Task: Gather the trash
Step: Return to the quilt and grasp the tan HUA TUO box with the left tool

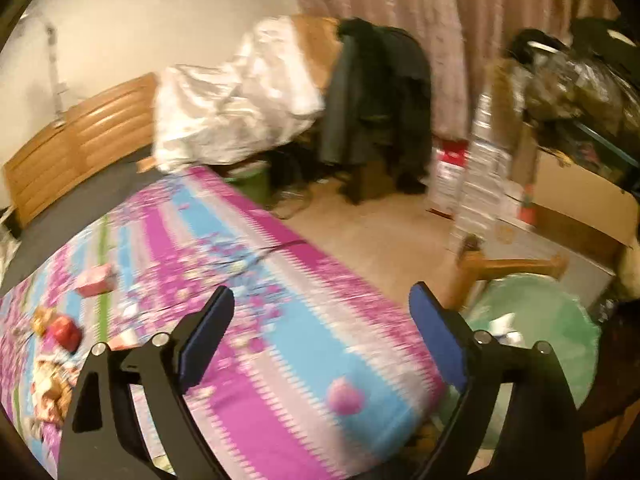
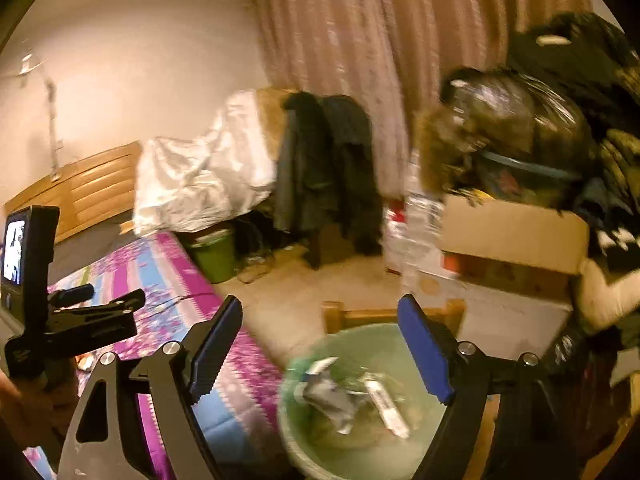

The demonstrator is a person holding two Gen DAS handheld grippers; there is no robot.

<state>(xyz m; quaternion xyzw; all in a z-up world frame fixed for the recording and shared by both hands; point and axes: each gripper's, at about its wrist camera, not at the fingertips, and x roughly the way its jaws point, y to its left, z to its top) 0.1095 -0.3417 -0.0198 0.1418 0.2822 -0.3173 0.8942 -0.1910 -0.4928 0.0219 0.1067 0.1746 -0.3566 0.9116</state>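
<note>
Both pictures are smeared with motion. Nearest, the right gripper (image 2: pixel 322 344) stands with its blue pads wide apart and nothing between them. It hangs over the pale green bin (image 2: pixel 308 444) that sits on the floor just beside the bed. In that bin lie crumpled white wrappers (image 2: pixel 332 394) and a flat white packet (image 2: pixel 386 404). The left gripper (image 1: pixel 322 320) is spread just as wide and is empty too. It sits over the corner of the bed's purple and blue floral sheet (image 1: pixel 280 360), with the green bin at its right.

More trash is still on the sheet at the left of the left wrist view: a red wrapper (image 1: pixel 64 334), a pink carton (image 1: pixel 96 278) and some crumpled brownish packets (image 1: pixel 50 394).

Behind the bin stands a wooden stool (image 2: pixel 352 314). Past it on the right is a stack of cardboard boxes (image 2: pixel 512 232) topped by a dark shiny bag (image 2: pixel 516 120).

Further off, a second green bin (image 2: pixel 214 254) stands by the bed. A white cover (image 2: pixel 200 176) is draped over furniture, dark coats (image 2: pixel 328 168) hang from a chair, and pinkish curtains (image 2: pixel 360 40) close the far wall beside the wooden headboard (image 2: pixel 88 184).
</note>
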